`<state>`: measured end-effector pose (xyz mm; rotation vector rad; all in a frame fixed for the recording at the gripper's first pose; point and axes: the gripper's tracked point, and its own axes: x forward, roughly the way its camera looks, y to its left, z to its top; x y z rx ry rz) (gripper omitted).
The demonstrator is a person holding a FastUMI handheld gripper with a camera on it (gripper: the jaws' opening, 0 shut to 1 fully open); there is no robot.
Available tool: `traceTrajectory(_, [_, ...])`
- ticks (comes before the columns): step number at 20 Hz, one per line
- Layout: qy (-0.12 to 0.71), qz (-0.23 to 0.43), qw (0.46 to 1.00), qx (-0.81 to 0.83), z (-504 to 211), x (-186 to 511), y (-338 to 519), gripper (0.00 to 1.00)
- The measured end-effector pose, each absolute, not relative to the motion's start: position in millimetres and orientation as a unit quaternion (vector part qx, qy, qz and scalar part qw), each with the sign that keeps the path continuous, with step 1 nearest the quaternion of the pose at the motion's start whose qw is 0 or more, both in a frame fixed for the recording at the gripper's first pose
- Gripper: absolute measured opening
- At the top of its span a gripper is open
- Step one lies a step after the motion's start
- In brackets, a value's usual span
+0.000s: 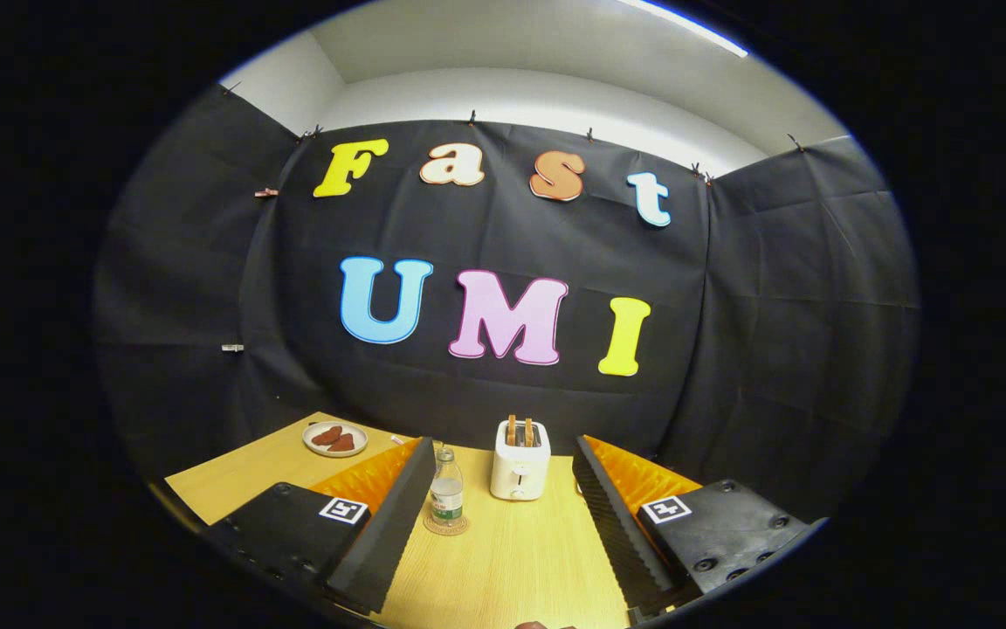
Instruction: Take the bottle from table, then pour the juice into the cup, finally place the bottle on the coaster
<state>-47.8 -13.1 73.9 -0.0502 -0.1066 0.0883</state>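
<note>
Your gripper [503,524] hangs spread wide, grasping nothing, while the bottle [446,494] stands upright on its coaster [446,527] just left of the toaster [520,463] (near your left finger).

Nothing legible anywhere. Green-and-white label on small clear plastic bottle [446,491] — print too small to read. Square black-and-white coded tags [343,510] on body of gripper [503,441] — patterns only, no letters or digits; fingers spread wide apart.
</note>
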Motion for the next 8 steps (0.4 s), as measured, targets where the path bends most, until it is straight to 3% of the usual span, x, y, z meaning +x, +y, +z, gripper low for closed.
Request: traceTrajectory(8, [-0.070, 0.051, 0.994, -0.065, 68, -39, -27, 0.98])
